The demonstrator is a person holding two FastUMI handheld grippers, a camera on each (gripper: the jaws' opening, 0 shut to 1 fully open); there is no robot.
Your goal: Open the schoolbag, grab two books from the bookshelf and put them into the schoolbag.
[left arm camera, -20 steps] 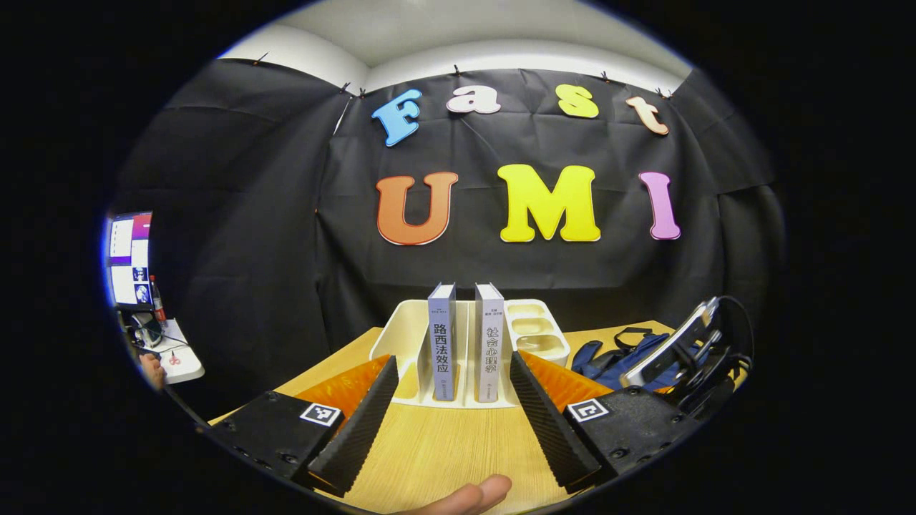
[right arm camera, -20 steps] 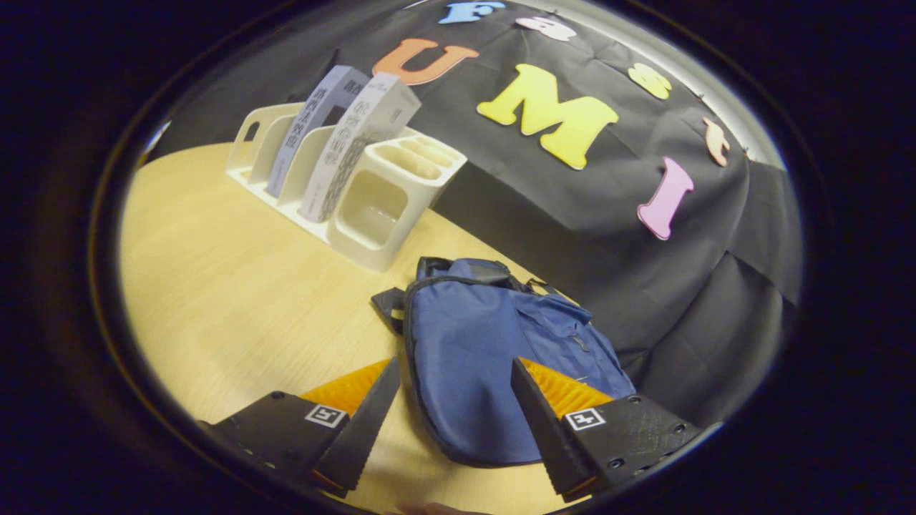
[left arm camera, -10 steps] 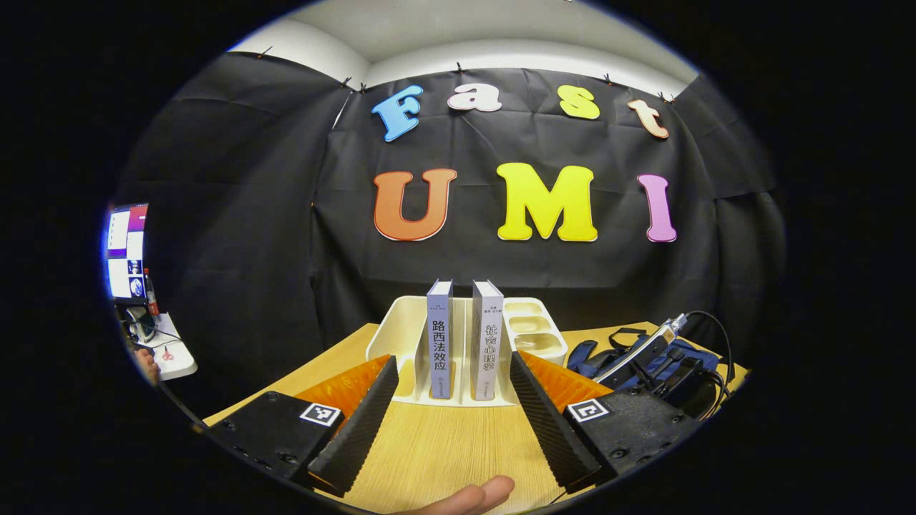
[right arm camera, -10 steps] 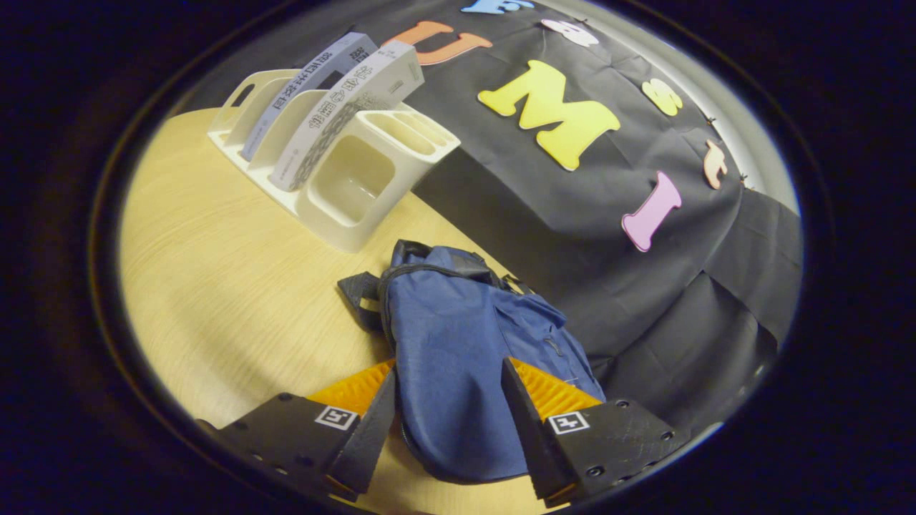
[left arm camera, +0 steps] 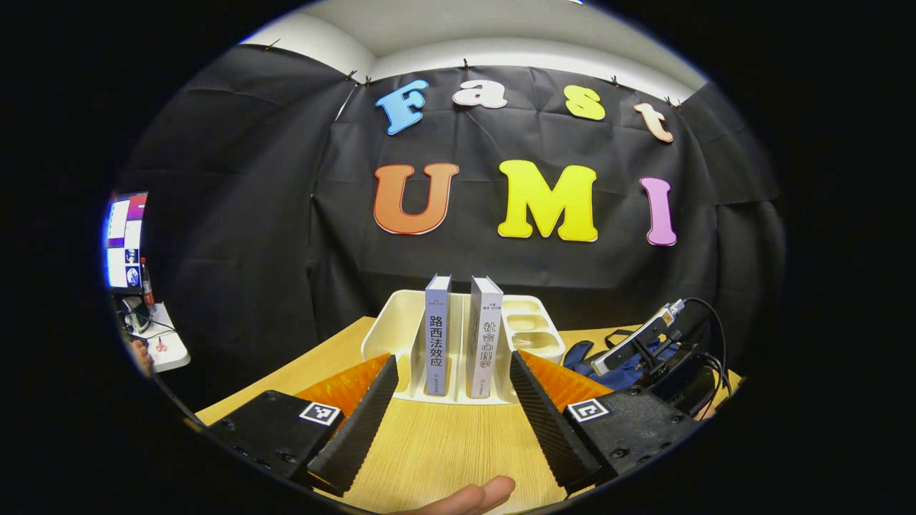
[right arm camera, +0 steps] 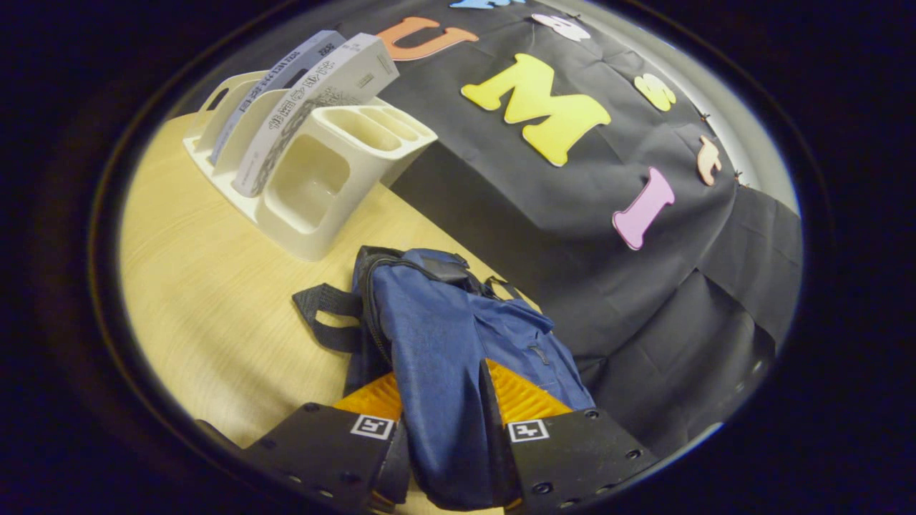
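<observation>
Your right gripper point(right arm camera: 444, 429) is down on the near end of the blue schoolbag point(right arm camera: 458, 336), its fingers drawn in on a fold of the fabric and pinching it from both sides. The bag lies flat on the wooden table point(right arm camera: 207, 286), its long axis running straight away from that gripper toward the wall, with the black strap loop point(right arm camera: 325, 318) and the zipper edge on its left side, facing the bookshelf. It looks soft and slack, and it seems not yet opened, so I judge the fabric will bunch rather than lift cleanly.

Your left gripper point(left arm camera: 451, 415) hangs spread wide and empty above the table. Straight ahead, between its fingers, two books point(left arm camera: 461, 336) stand upright in the white bookshelf point(left arm camera: 390, 329), spines toward you. That hand is the nearer one to them; the schoolbag lies off to its right.
</observation>
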